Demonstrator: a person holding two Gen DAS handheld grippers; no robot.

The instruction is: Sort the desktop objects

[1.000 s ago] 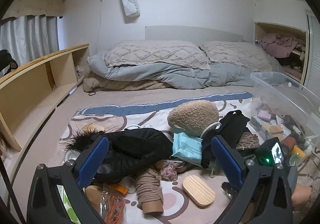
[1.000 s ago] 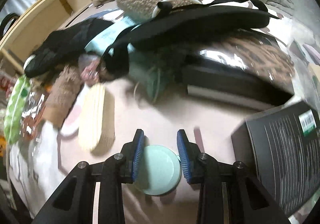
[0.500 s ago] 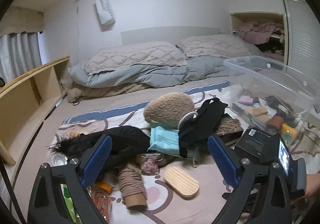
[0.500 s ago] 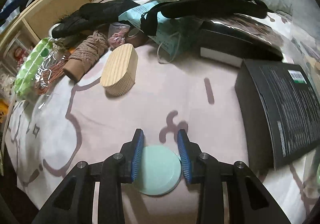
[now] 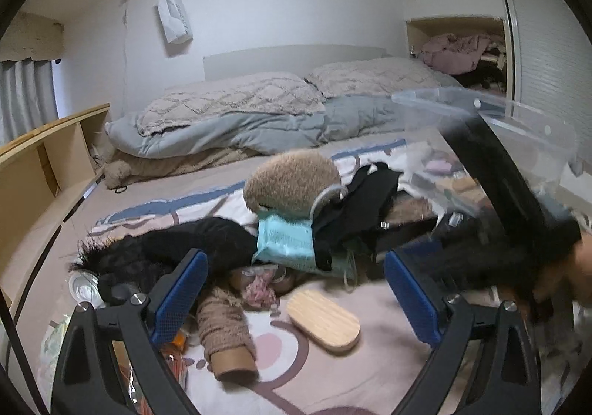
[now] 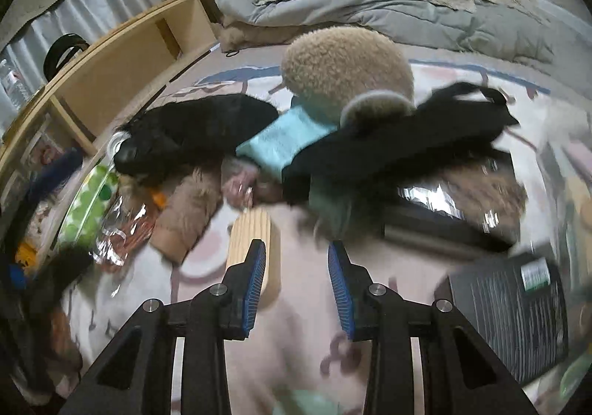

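A bed (image 5: 259, 126) with grey bedding is shown, its patterned cover (image 5: 333, 378) strewn with the objects to be sorted; a clear plastic bin (image 5: 481, 111) is seen at the right. In the heap, a black furry item (image 5: 177, 248), a tan fleece item (image 5: 292, 182), a teal packet (image 5: 285, 241) and a wooden oval block (image 5: 323, 320) are piled close together. The left gripper (image 5: 294, 259) is held wide apart, its fingers just narrowed slightly with nothing gripped, while the right gripper (image 6: 296, 246) is held parted and empty above a blurred pale green shape (image 6: 307, 402).
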